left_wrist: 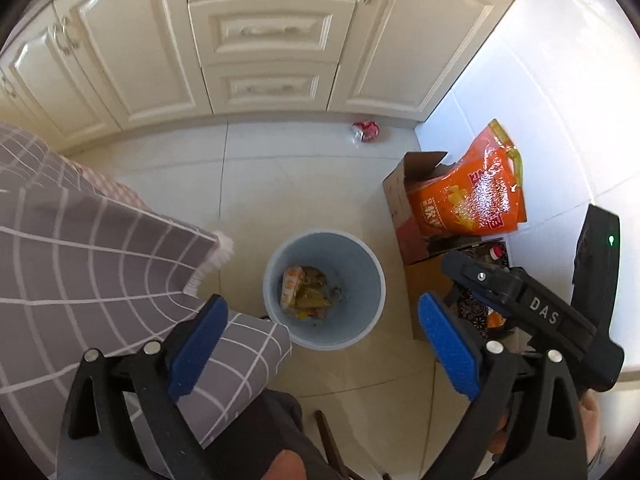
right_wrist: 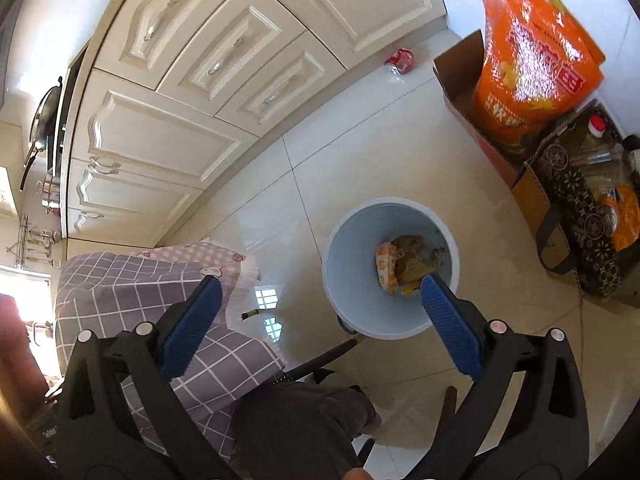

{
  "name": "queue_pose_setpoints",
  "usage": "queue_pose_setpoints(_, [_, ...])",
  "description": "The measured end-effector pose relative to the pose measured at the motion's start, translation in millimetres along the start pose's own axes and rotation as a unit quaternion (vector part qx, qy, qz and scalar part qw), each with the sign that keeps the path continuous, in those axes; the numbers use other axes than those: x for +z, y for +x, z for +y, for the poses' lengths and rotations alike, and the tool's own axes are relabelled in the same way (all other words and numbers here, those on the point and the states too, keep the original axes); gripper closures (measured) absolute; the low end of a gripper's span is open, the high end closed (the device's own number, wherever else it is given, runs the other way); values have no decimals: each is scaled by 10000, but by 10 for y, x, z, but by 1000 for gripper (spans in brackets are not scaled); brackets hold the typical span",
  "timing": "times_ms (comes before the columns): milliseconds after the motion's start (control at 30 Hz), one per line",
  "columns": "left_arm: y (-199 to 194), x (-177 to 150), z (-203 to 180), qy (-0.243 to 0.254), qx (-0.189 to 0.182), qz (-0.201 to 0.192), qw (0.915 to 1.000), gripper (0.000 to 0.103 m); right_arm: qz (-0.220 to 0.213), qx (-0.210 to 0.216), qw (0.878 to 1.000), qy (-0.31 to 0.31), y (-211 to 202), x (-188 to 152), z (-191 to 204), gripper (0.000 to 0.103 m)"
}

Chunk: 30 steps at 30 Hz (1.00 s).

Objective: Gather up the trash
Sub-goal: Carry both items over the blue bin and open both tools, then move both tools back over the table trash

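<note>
**Bin on the floor, both grippers empty above it**

The pale blue trash bin (left_wrist: pixel 324 288) stands upright on the tiled floor (left_wrist: pixel 256 184), low in the middle of the left wrist view and right of centre in the right wrist view (right_wrist: pixel 390 268). At its bottom lies a small heap of wrappers (left_wrist: pixel 306 292), an orange-and-white packet on the left side of the heap with brownish scraps beside it (I can't make out what the scraps are).

The left gripper (left_wrist: pixel 322 350) hangs over the bin's near side with its blue pads spread wide and nothing between them. The right gripper (right_wrist: pixel 320 326) is spread wide too and holds nothing; its right pad overlaps the bin's opening in its own view. In the left wrist view the right gripper's black body also shows at the right edge (left_wrist: pixel 532 312).

Further up the floor, near the foot of the cream cabinets (left_wrist: pixel 264 36), lies a crumpled red-and-clear wrapper (left_wrist: pixel 365 130), well apart from the bin; it appears near the top of the right wrist view (right_wrist: pixel 400 60).

To the right of the bin sits an open cardboard box (left_wrist: pixel 404 200) with a shiny orange bag (left_wrist: pixel 480 188) leaning out of it. Just below that box is a dark patterned bag (right_wrist: pixel 576 208) holding a bottle with a red cap (right_wrist: pixel 597 125).

A grey checked cloth (left_wrist: pixel 100 248) fills the left side of both views, its corner near the bin.
</note>
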<state>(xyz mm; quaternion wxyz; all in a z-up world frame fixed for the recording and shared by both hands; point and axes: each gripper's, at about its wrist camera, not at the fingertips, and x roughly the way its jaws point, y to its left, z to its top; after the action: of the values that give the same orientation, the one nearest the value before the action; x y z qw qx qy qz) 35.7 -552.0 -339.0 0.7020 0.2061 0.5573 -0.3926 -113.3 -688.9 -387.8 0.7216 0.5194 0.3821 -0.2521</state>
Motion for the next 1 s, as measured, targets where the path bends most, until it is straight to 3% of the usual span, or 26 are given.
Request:
queue_pose_setpoints(400, [-1043,-201,98,55,5,-1223,9925,9,-737,279,9938,-781,-774,-132,850,6])
queue_pose_setpoints(700, [-2046,-467,524,-210,181,-2173,9757,9,-1207,683,9765,-1650,-1347,-412,1774,6])
queue_pose_setpoints(1000, [-2856,-993,1138,-541,763,-2918,9519,9,-1308,1110,9465,-2733,-1604,-992,2833,6])
